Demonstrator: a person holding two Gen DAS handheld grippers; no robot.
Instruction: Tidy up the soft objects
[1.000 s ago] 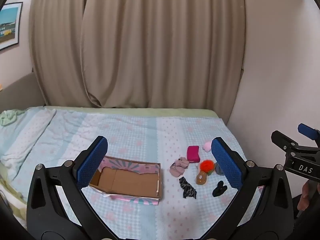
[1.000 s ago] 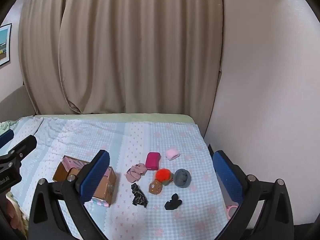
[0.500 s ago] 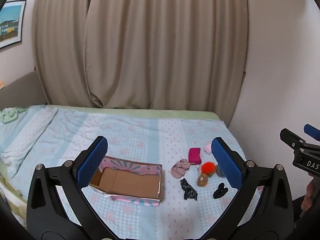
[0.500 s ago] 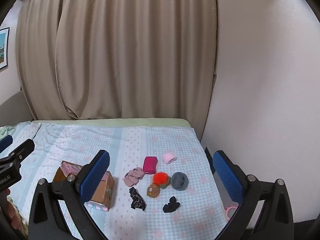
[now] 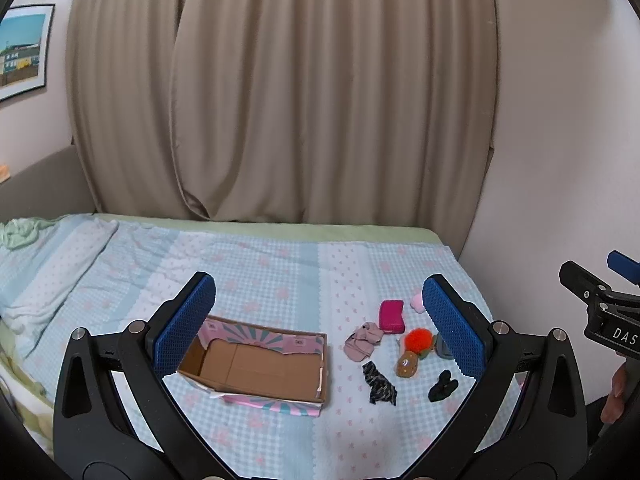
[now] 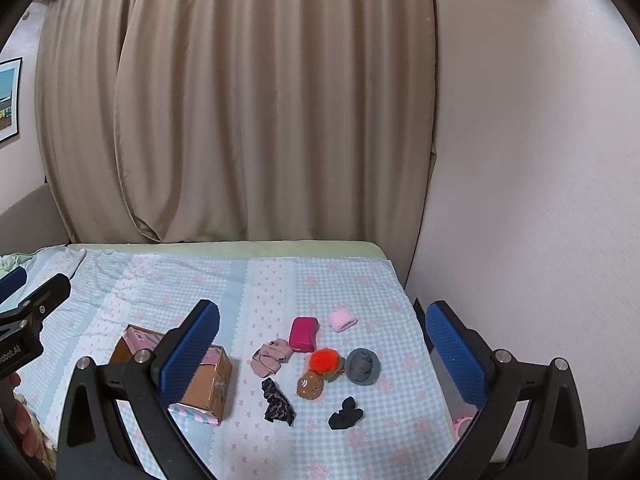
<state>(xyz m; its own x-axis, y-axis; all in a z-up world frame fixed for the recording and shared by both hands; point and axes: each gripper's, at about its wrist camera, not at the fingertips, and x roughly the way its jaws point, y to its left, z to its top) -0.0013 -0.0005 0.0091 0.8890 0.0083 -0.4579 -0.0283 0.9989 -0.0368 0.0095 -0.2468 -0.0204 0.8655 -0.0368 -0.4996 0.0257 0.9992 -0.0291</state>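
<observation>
From the left wrist, the left gripper [image 5: 320, 324] hangs wide open and empty above the bed [image 5: 280, 272]. An open box [image 5: 260, 364] lies between its fingers; right of it cluster a pink sock [image 5: 363, 341], magenta pouch [image 5: 391, 316], orange pompom [image 5: 418, 339] and black cloth [image 5: 378, 384].

From the right wrist, the right gripper [image 6: 322, 350] is likewise spread wide, holding nothing. The soft things lie between its fingers, including a grey sock [image 6: 362, 366] and a pink roll [image 6: 342, 319], with the box [image 6: 204, 384] at left.

- From the left wrist we are looking forward and down over the bed [image 5: 280, 272], well back, toward the curtain [image 5: 320, 92].
- From the right wrist we are facing likewise, further right; both are sharing the cardboard box [image 5: 260, 368] [image 6: 208, 380].
</observation>
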